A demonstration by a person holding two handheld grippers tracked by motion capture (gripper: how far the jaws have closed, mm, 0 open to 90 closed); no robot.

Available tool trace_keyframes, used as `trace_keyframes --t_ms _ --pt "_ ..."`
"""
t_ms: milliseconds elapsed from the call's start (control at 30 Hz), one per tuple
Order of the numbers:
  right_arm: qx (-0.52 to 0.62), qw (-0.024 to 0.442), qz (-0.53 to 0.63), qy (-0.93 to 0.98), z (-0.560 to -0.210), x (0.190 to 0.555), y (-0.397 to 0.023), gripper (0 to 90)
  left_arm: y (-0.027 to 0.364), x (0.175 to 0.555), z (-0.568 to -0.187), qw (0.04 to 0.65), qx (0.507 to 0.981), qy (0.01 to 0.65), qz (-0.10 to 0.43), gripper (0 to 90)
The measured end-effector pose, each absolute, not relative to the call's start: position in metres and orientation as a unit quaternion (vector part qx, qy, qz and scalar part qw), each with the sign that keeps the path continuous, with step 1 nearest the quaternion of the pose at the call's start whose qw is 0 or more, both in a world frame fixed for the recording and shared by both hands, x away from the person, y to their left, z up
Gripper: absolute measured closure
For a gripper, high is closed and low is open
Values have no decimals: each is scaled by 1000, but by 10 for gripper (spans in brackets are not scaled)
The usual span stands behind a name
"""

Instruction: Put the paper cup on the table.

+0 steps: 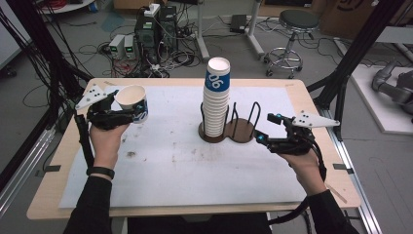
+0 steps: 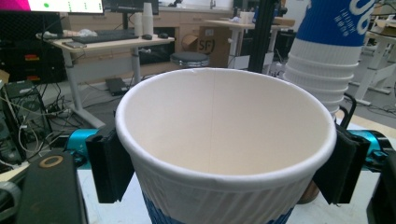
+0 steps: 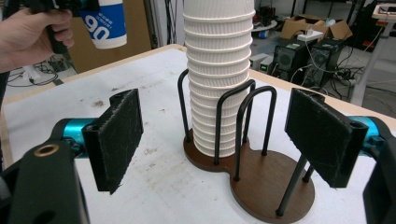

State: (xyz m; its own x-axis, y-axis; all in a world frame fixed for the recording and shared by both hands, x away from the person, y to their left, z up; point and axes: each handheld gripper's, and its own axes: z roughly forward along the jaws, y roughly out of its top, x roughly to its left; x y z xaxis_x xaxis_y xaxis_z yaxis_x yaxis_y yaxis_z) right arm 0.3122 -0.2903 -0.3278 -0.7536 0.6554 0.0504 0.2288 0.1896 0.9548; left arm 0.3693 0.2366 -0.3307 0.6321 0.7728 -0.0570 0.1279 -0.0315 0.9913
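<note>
My left gripper (image 1: 130, 116) clamps a single paper cup (image 1: 132, 103) upright, held above the table's (image 1: 160, 165) left side. My right gripper (image 1: 265, 127) is parted and empty, just beside the cup holder (image 1: 242, 130) and cup stack (image 1: 216, 97).

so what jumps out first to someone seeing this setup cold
The tall stack of paper cups at the table's middle, standing in a dark wooden holder with black wire hoops. Next, the single paper cup held upright above the table's left side, clamped in the left claw. The right claw is open, empty and aimed at the holder.
</note>
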Motion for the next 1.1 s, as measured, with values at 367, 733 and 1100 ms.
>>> trace_keyframes --t_ms 367,733,1100 --pt "298 189 562 749 -332 312 -292 195 247 377 -364 589 655 372 292 204" --pt "296 186 562 750 -335 313 -289 195 244 394 -392 585 654 384 288 204" --pt "301 182 559 751 -339 314 -291 195 242 409 -423 589 645 403 274 204"
